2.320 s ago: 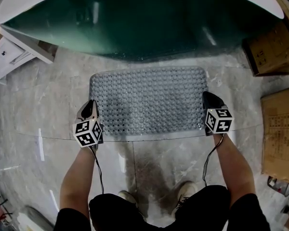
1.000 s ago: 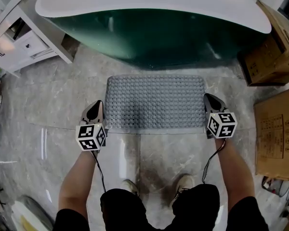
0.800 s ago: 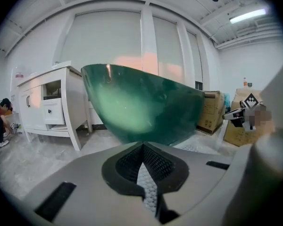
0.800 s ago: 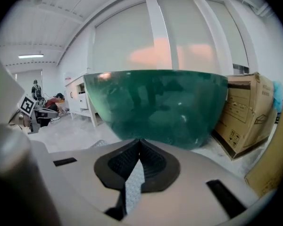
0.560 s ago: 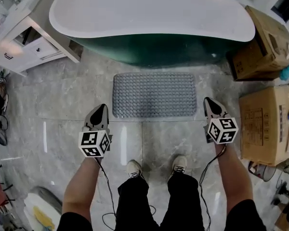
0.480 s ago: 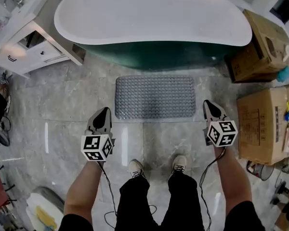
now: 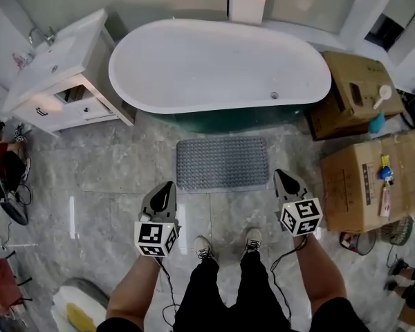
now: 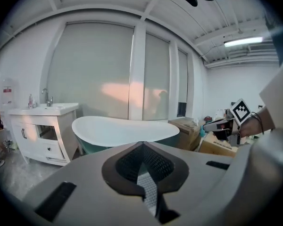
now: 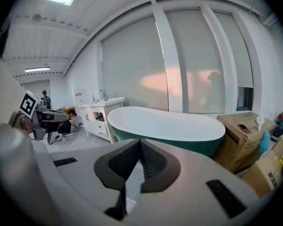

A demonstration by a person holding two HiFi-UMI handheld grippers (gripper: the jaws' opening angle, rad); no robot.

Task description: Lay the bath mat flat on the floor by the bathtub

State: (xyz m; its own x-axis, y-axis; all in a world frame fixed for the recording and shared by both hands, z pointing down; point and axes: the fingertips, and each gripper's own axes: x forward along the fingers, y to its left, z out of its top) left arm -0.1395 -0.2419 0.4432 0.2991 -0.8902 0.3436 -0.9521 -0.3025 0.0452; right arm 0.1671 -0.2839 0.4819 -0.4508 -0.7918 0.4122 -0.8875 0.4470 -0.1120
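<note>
A person stands on a grey marble-tiled floor (image 7: 117,164), holding a two-jaw gripper in each hand. The grey studded rectangular bath mat (image 7: 223,163) lies flat on the floor, ahead of both pairs of jaws and between them. Its far long edge is just beside the white oval bathtub with a dark green outer shell (image 7: 218,64). The left gripper (image 7: 167,187) is clenched, tips meeting, with nothing between them. The right gripper (image 7: 279,176) is likewise closed and empty. Neither touches the mat. A white vanity cabinet (image 7: 62,75) stands ahead and left of the left jaws. Brown cardboard boxes (image 7: 370,178) stand right of the right jaws.
</note>
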